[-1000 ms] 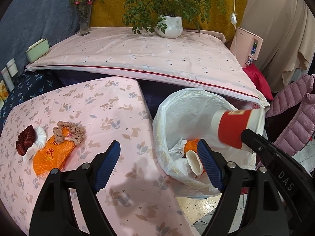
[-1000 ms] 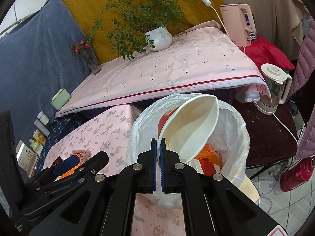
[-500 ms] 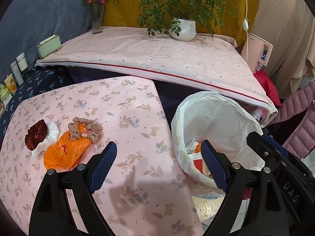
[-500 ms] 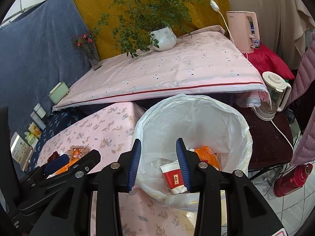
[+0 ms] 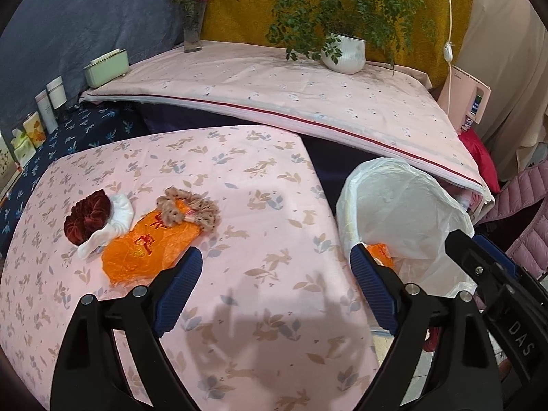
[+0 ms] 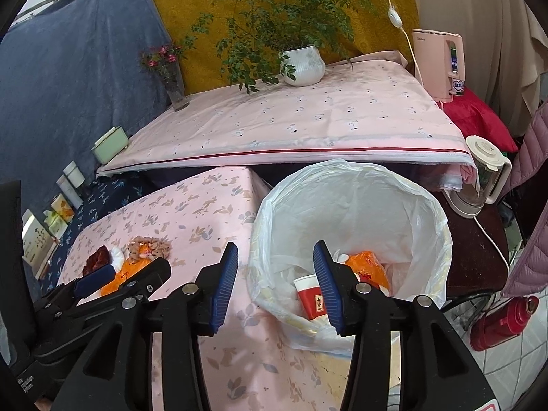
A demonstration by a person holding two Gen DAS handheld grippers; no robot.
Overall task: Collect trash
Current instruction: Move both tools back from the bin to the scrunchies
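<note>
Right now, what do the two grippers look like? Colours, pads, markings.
Both match: matte black plastic frames with silver screws at the pivots. The left gripper and right gripper each carry two fingers faced with ribbed blue pads. The right gripper's side, seen from the left camera, bears white "DAS" lettering. No cables or sleeves show.

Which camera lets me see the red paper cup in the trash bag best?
The right wrist view. It looks down into the trash bag, so the red paper cup shows lying inside, partly behind a finger of the right claw. The left wrist view shows only the bag's side and an orange wrapper; the cup is hidden.
</note>
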